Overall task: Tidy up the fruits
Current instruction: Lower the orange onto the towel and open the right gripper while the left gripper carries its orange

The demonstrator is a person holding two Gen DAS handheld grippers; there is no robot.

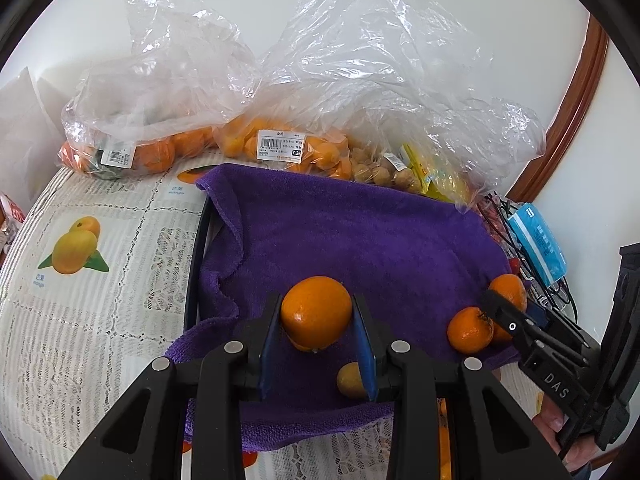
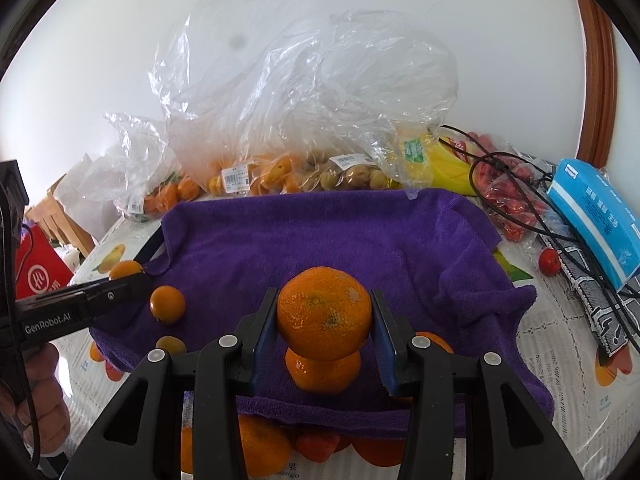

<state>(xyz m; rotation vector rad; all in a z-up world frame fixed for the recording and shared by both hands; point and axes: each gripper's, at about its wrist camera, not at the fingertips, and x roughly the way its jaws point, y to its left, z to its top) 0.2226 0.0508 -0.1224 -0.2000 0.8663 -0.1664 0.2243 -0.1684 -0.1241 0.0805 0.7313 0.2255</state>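
A purple towel [image 1: 360, 232] covers a black tray [image 1: 196, 260] on the fruit-print tablecloth. My left gripper [image 1: 316, 304] is shut on a smooth small orange [image 1: 316, 312], held just above the towel, with another fruit partly hidden under it. A small yellow kumquat [image 1: 349, 380] lies by its right finger. My right gripper [image 2: 324, 300] is shut on a dimpled mandarin [image 2: 324, 314], directly over a second mandarin [image 2: 322, 368] on the towel [image 2: 360, 240]. The left gripper [image 2: 132, 280] enters the right wrist view at the towel's left edge, with a kumquat [image 2: 168, 304] beside it.
Clear plastic bags of oranges [image 1: 160, 152], kumquats [image 1: 280, 144] and brown fruit stand along the back wall. A blue tissue pack [image 2: 596, 216], black cables [image 2: 540, 208] and red fruit [image 2: 550, 262] crowd the right side. A red box [image 2: 38, 276] sits left. Loose oranges [image 2: 260, 448] lie before the tray.
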